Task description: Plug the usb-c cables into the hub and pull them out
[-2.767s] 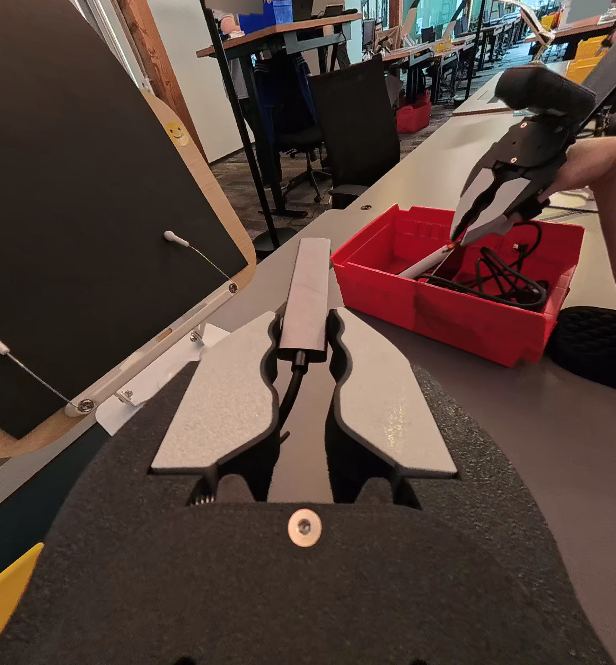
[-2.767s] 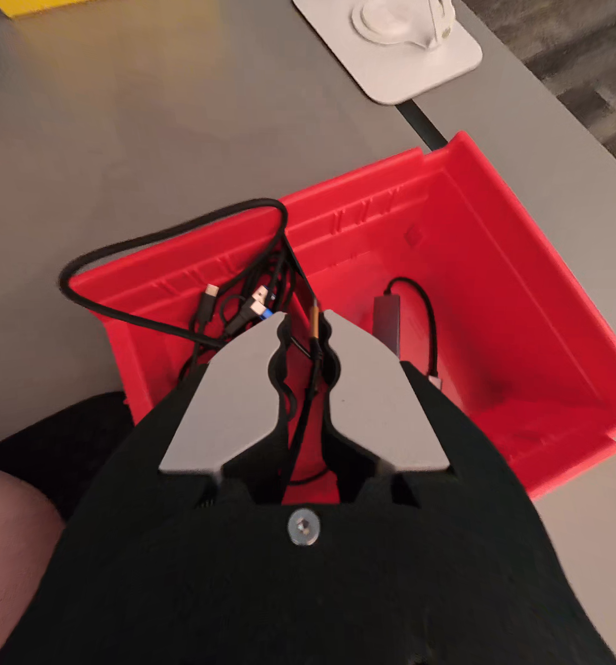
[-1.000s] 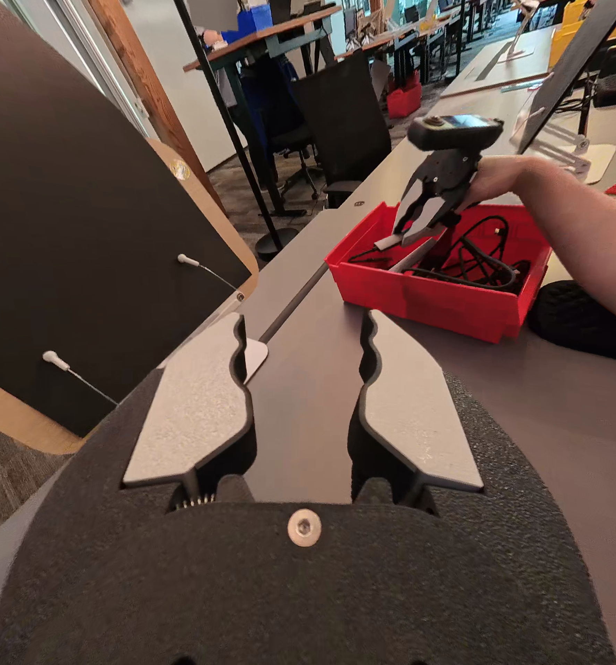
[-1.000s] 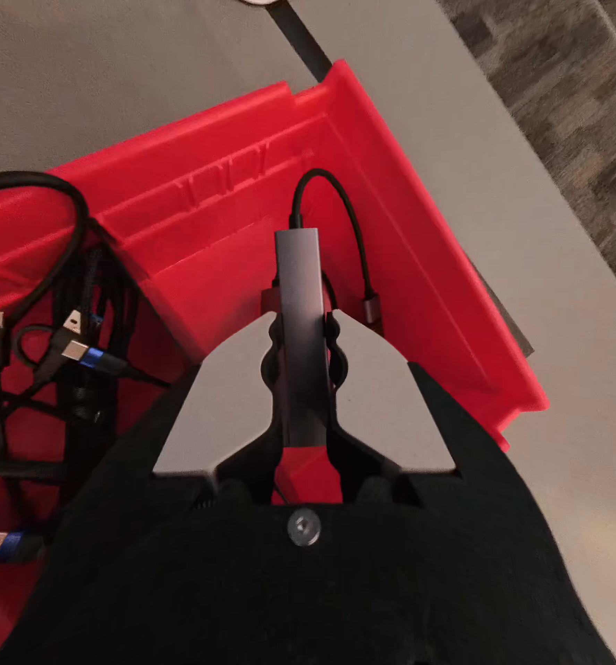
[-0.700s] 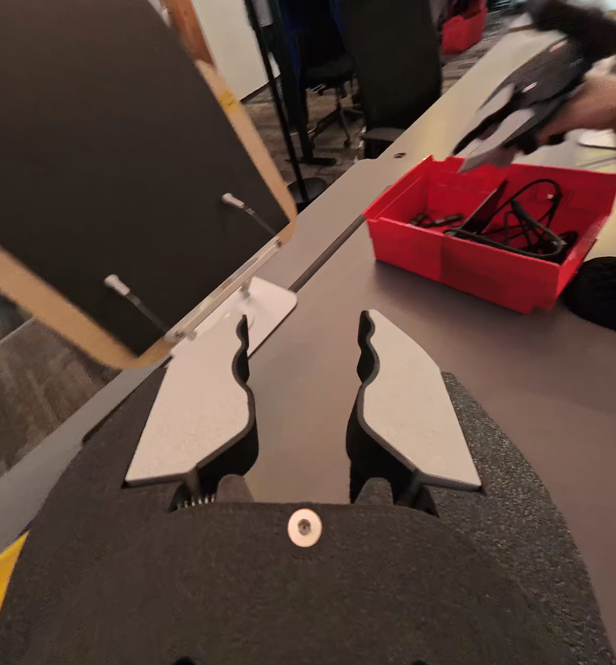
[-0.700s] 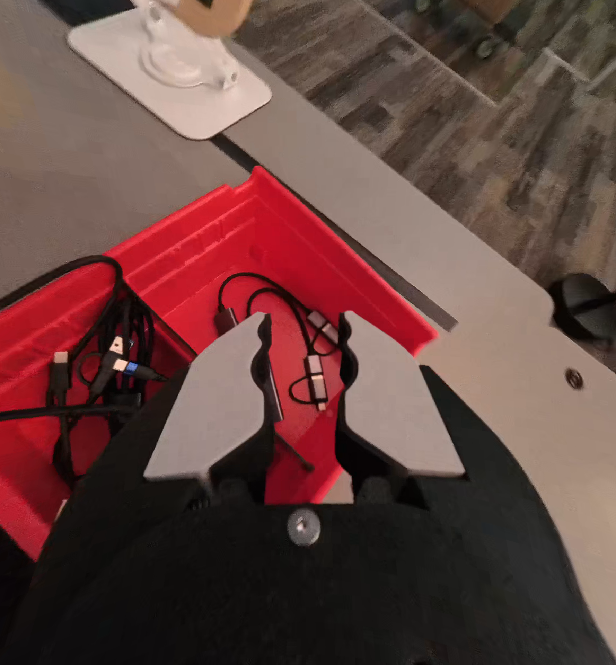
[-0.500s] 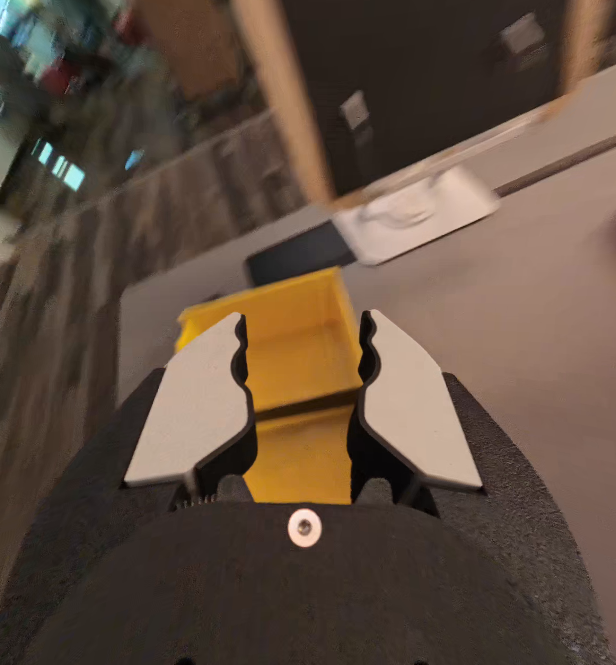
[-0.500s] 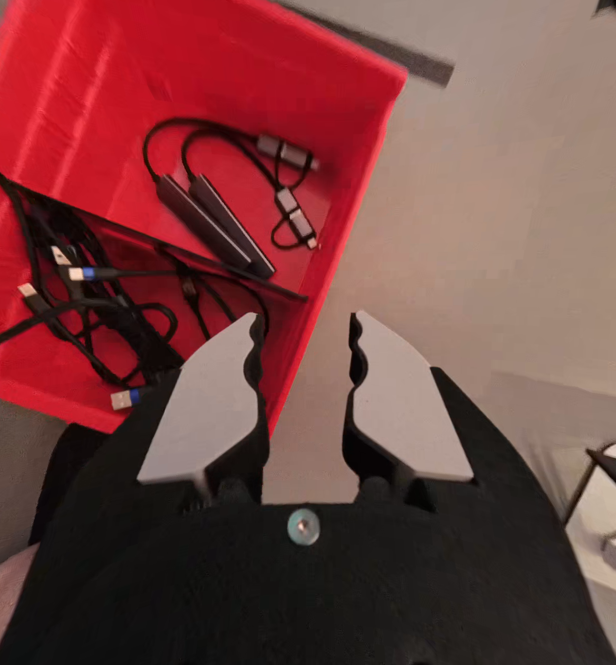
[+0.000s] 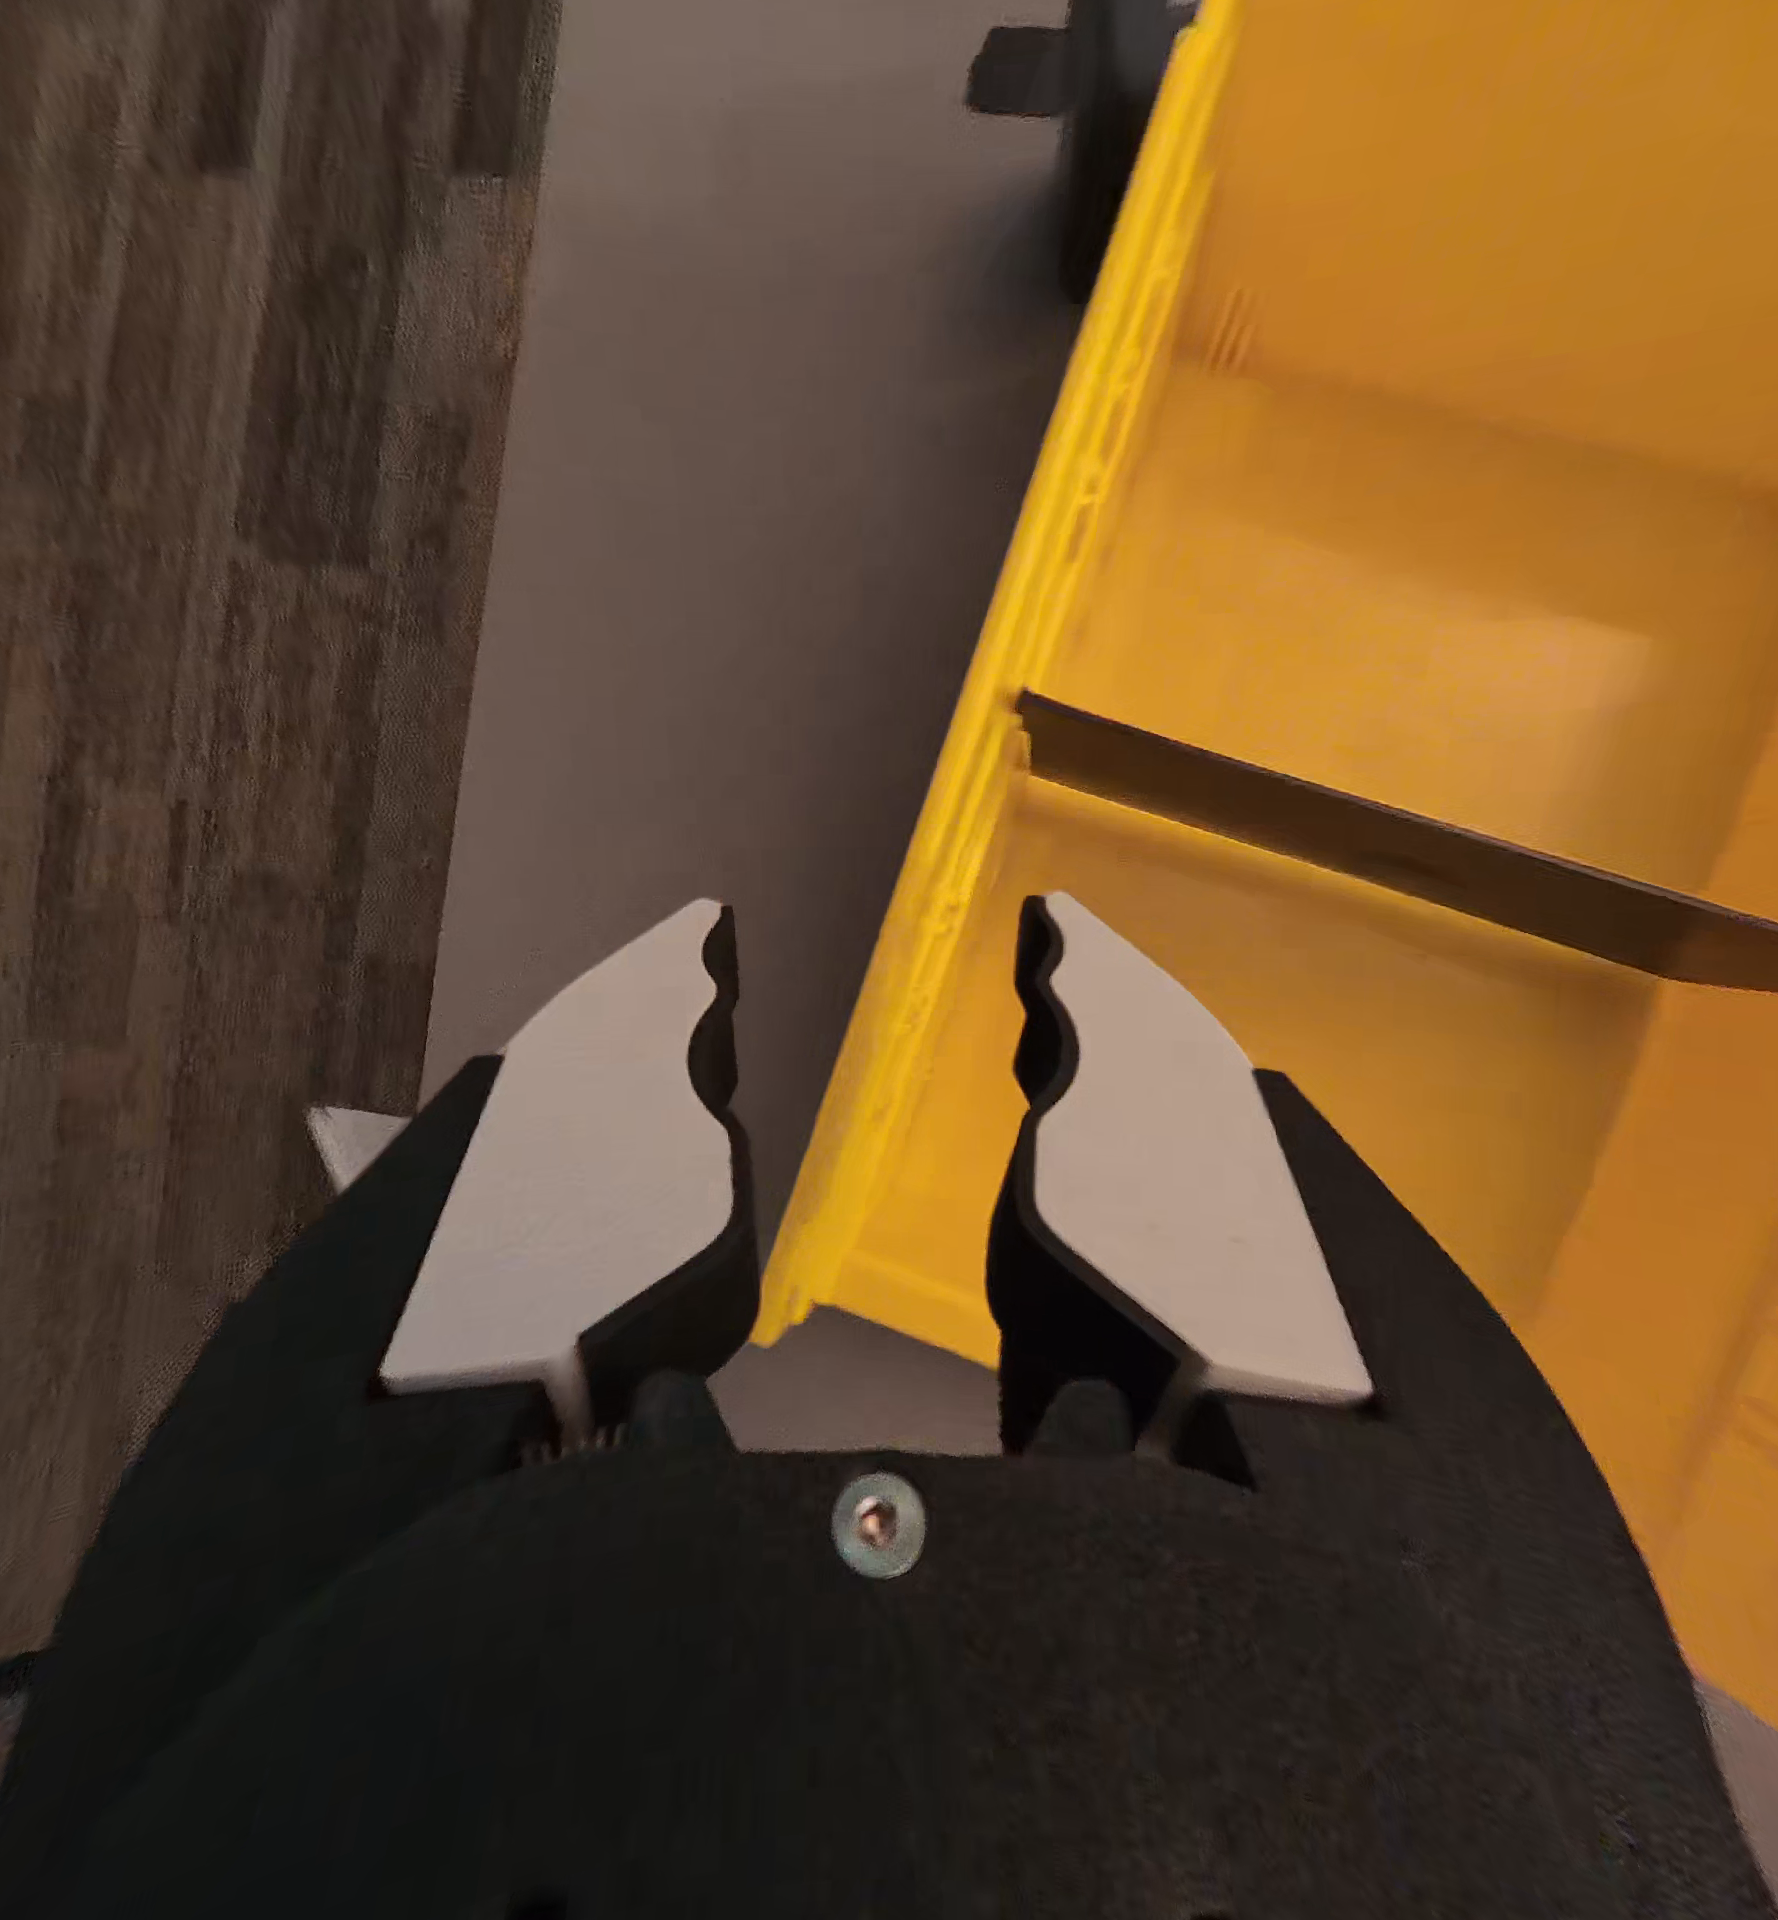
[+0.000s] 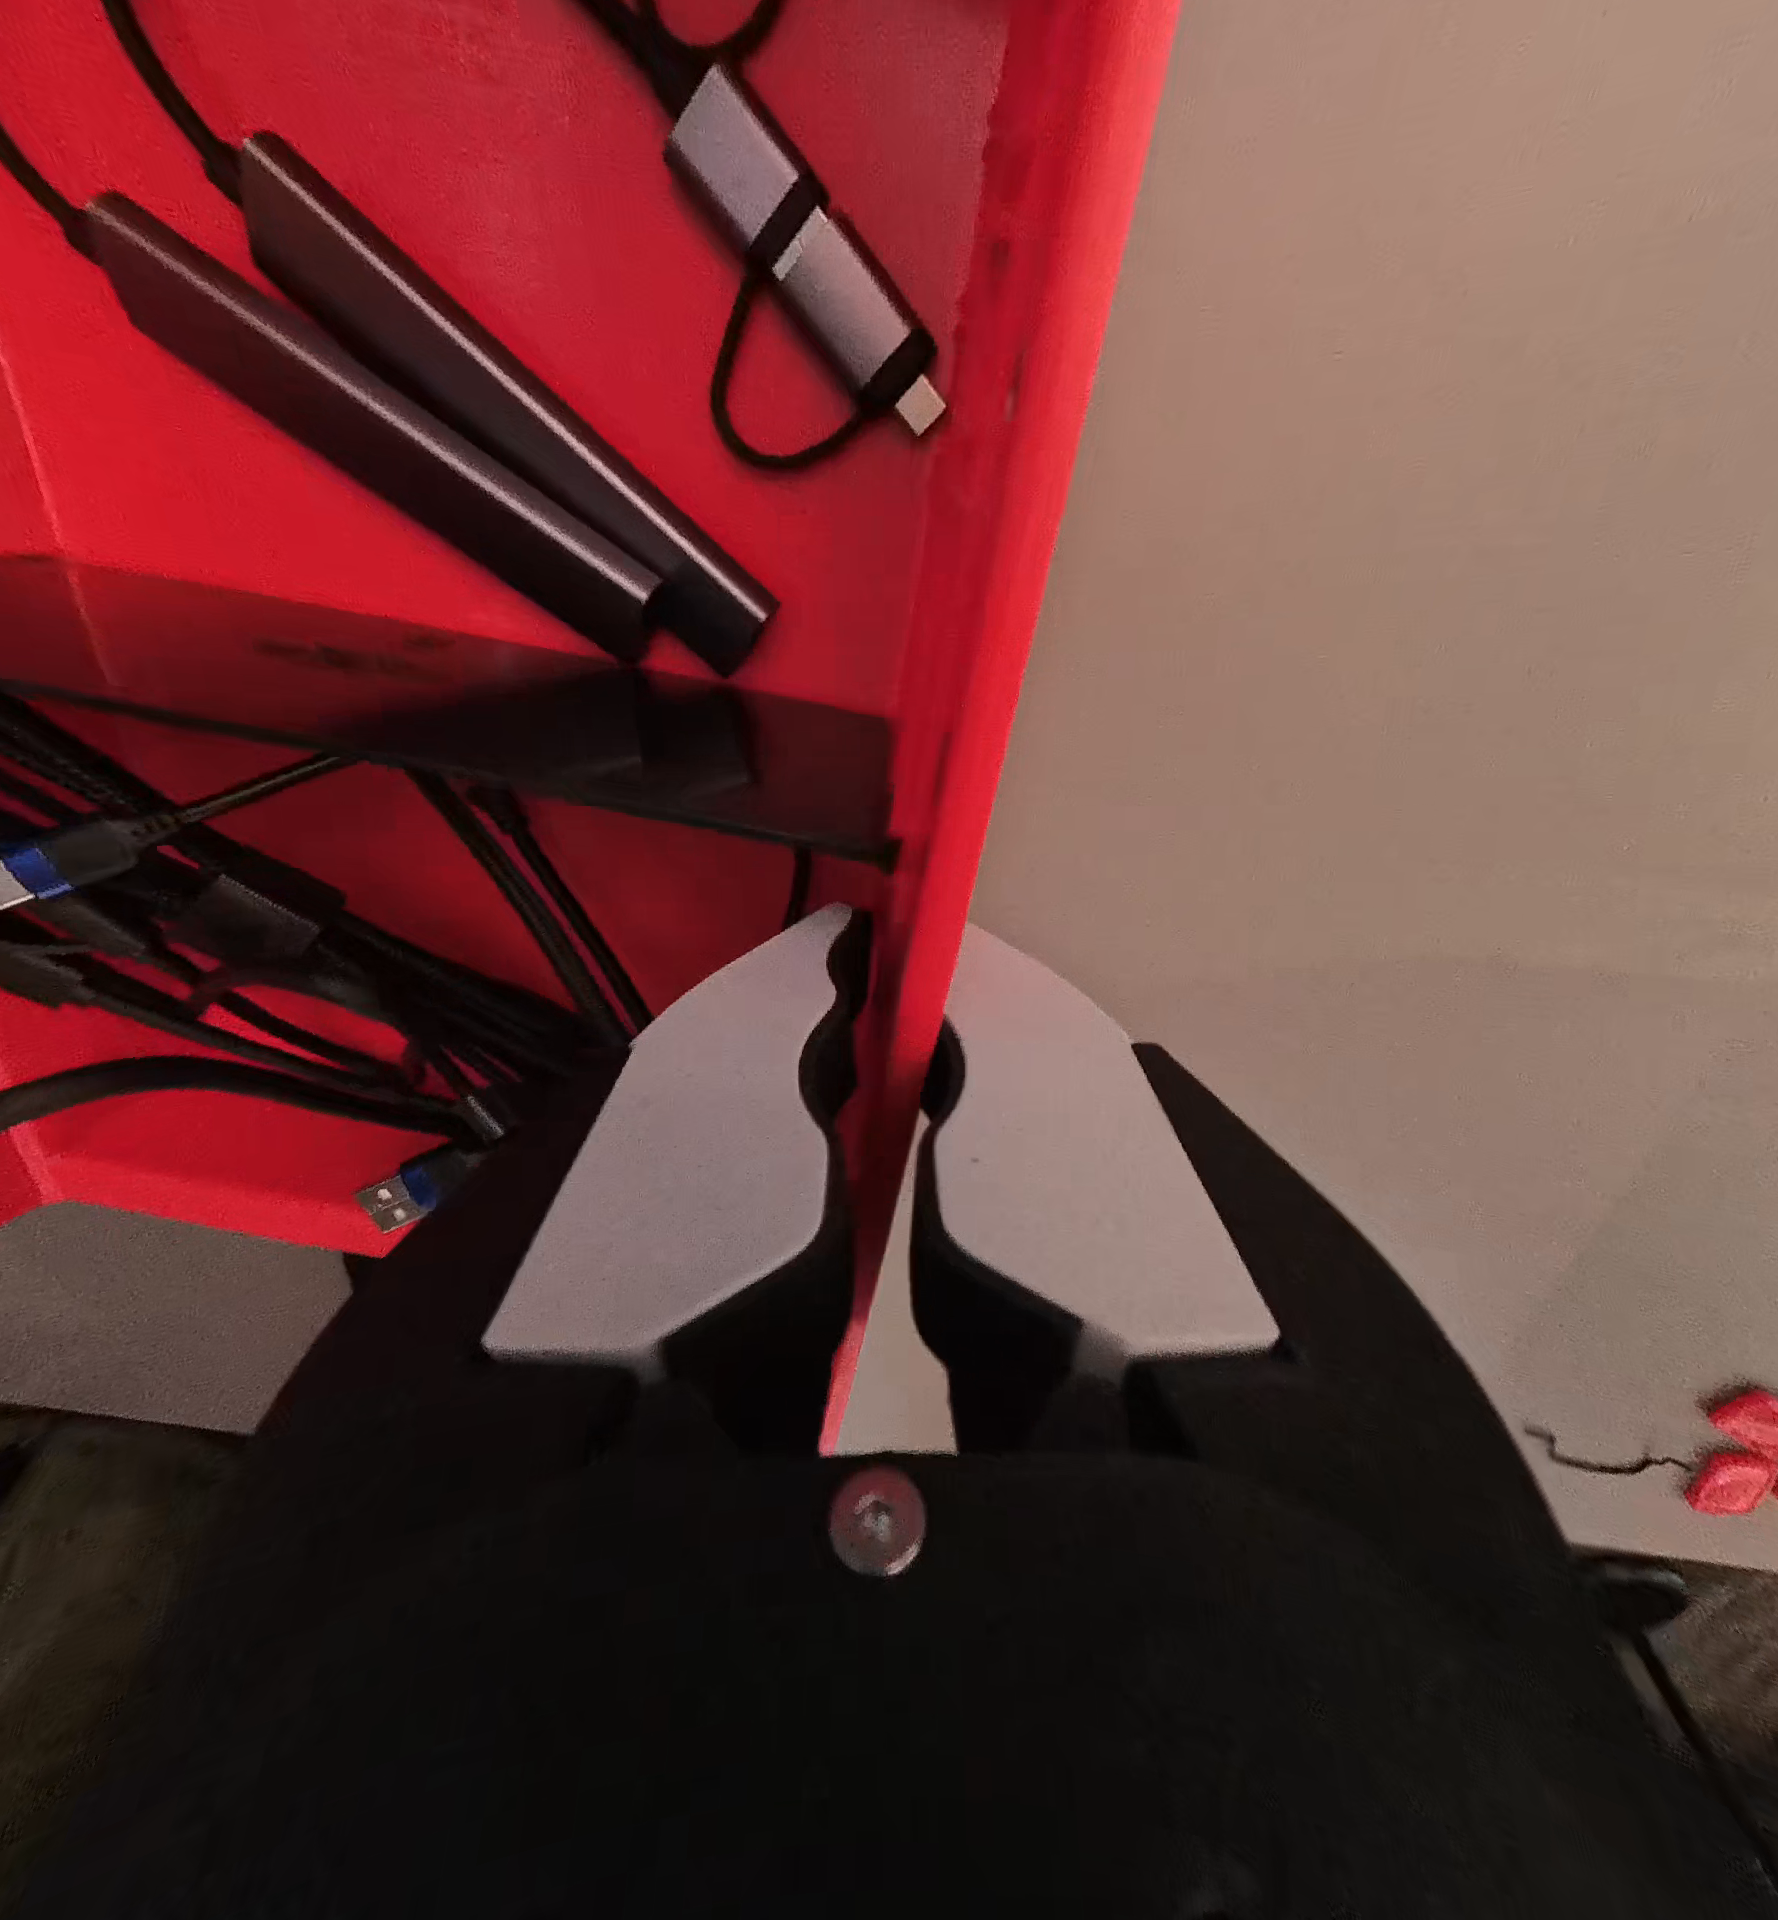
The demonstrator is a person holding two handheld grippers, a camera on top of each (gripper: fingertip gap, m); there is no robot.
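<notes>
while right gripper (image 10: 890,997) pinches red plastic bin (image 10: 1030,436) side wall, left gripper (image 9: 872,925) gapes over yellow plastic bin (image 9: 1061,582) rim (hubs stowed); next likely: shift bins.

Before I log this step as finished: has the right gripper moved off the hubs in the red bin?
Yes. The right gripper has moved from over the hubs to the red bin's side wall, now closed on it, near the divider.

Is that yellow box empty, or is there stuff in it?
Empty, as far as shown: the yellow bin shows only a dark divider and bare floor; its right side is out of frame.
</notes>
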